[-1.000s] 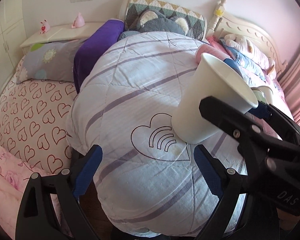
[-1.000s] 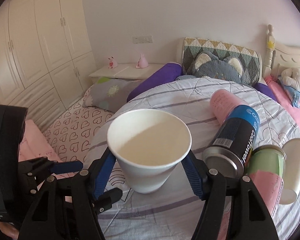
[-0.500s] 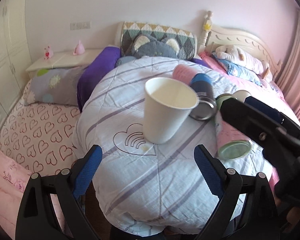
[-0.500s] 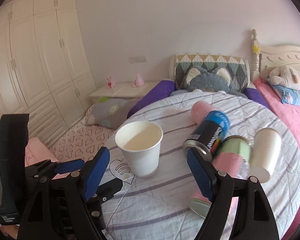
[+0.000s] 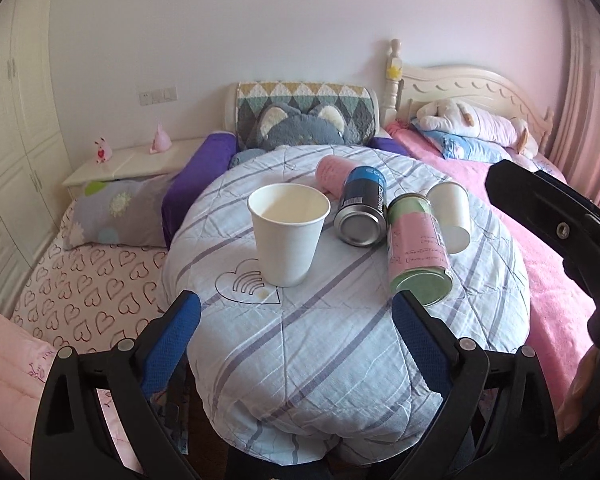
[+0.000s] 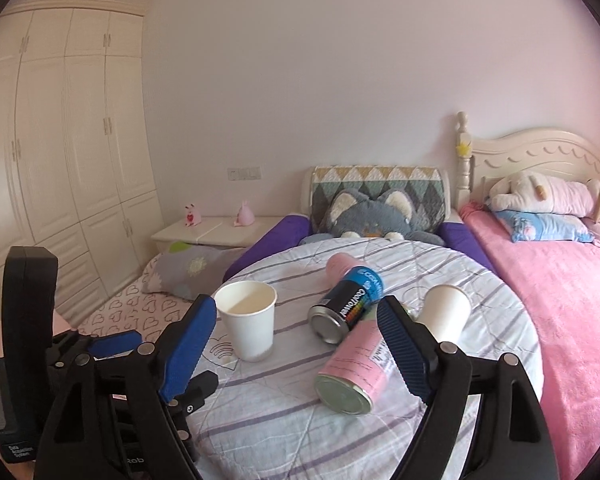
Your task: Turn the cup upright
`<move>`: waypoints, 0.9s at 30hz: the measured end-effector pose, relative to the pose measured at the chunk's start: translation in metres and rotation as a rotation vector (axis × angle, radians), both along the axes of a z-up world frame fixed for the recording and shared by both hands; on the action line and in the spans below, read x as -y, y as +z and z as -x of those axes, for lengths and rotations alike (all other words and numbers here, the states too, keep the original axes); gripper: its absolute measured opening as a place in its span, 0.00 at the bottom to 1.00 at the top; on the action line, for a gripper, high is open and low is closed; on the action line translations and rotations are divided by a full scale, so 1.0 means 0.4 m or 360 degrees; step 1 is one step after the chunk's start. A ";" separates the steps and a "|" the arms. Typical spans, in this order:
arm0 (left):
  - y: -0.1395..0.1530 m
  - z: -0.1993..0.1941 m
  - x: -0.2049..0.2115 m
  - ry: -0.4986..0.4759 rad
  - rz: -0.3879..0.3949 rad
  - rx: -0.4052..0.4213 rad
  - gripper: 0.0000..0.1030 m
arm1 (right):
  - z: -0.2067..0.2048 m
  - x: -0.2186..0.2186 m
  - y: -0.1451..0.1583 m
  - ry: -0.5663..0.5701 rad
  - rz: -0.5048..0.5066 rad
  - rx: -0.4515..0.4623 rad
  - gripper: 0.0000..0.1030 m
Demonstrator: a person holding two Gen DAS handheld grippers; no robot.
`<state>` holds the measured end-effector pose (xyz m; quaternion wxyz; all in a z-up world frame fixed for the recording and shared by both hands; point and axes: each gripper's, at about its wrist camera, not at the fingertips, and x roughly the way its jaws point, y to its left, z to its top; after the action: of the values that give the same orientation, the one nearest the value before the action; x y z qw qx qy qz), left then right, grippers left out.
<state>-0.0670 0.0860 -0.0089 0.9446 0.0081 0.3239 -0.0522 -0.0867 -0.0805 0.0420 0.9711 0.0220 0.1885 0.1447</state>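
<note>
A white paper cup (image 5: 287,233) stands upright, mouth up, on the striped quilt (image 5: 340,340) beside a heart print; it also shows in the right wrist view (image 6: 249,326). A second white paper cup (image 5: 452,216) lies on its side at the right, also seen in the right wrist view (image 6: 444,316). My left gripper (image 5: 296,332) is open and empty, well short of the upright cup. My right gripper (image 6: 296,336) is open and empty, pulled back from the cup.
A blue and black can (image 5: 362,210), a pink and green can (image 5: 416,252) and a pink can (image 5: 332,172) lie on their sides next to the cups. Pillows (image 5: 112,212), a grey plush cushion (image 5: 300,130) and a pink bed (image 6: 560,280) surround the quilt.
The right gripper has set the cup upright on the quilt, opened and let go. Both grippers have drawn back and upward away from the cup.
</note>
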 end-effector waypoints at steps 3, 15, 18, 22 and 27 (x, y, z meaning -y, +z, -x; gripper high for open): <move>0.011 0.021 0.007 0.0058 -0.0054 0.0076 0.96 | 0.022 0.020 0.008 -0.0061 -0.0019 0.0037 0.82; 0.015 0.055 0.009 0.0118 0.0043 0.0110 0.98 | 0.063 0.087 0.001 -0.0326 -0.0041 0.0077 0.88; 0.013 0.060 0.027 0.0118 0.0013 0.0116 0.99 | 0.060 0.101 -0.010 -0.0328 -0.0055 0.0034 0.88; 0.013 0.059 0.049 0.0105 -0.0001 0.0110 0.99 | 0.059 0.121 -0.025 -0.0352 -0.0051 -0.0013 0.88; 0.015 0.061 0.073 0.0095 -0.0035 0.0126 0.99 | 0.058 0.147 -0.036 -0.0392 -0.0069 -0.0042 0.89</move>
<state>-0.0913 0.0566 -0.0031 0.9577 0.0109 0.2868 -0.0199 -0.1101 -0.1392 0.0274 0.9783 0.0678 0.1939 0.0281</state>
